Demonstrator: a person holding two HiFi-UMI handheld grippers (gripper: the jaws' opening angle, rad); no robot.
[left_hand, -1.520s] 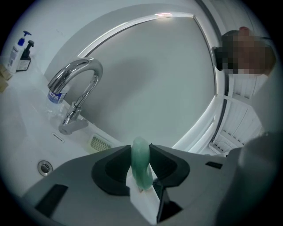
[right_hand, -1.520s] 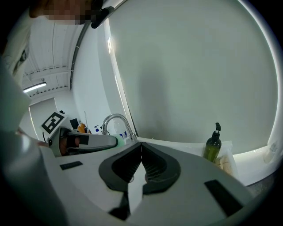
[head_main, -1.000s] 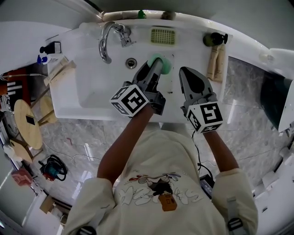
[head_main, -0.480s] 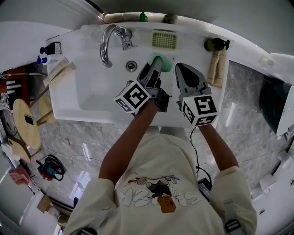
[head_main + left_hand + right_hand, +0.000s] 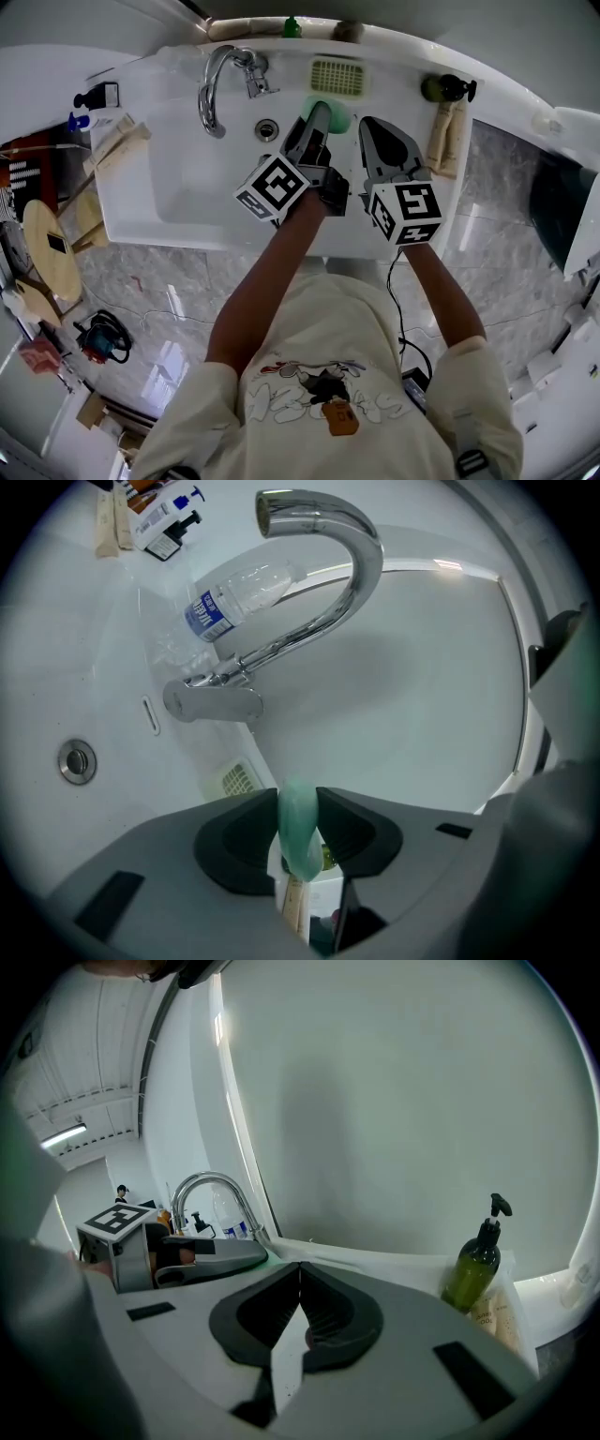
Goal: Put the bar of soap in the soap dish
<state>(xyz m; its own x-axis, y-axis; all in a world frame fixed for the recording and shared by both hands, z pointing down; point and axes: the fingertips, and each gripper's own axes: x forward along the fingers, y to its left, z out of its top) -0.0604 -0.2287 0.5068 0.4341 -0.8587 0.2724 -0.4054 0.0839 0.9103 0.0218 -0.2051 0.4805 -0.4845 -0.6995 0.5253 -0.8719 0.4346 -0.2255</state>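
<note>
A mint-green bar of soap hangs over the back of the white sink, with my left gripper shut on it. In the left gripper view the soap stands on edge between the two dark pads. The soap dish, a pale slotted tray, lies on the back ledge just beyond the soap; it also shows as the soap dish below the tap. My right gripper hovers beside the left one, over the sink's right part, shut and holding nothing.
A chrome faucet curves over the basin, and the drain sits left of the soap. A green pump bottle and tubes stand on the right ledge. A clear water bottle lies behind the faucet.
The left gripper has carried the soap a little farther back, closer to the soap dish. The right gripper has drawn in leftward next to it.
</note>
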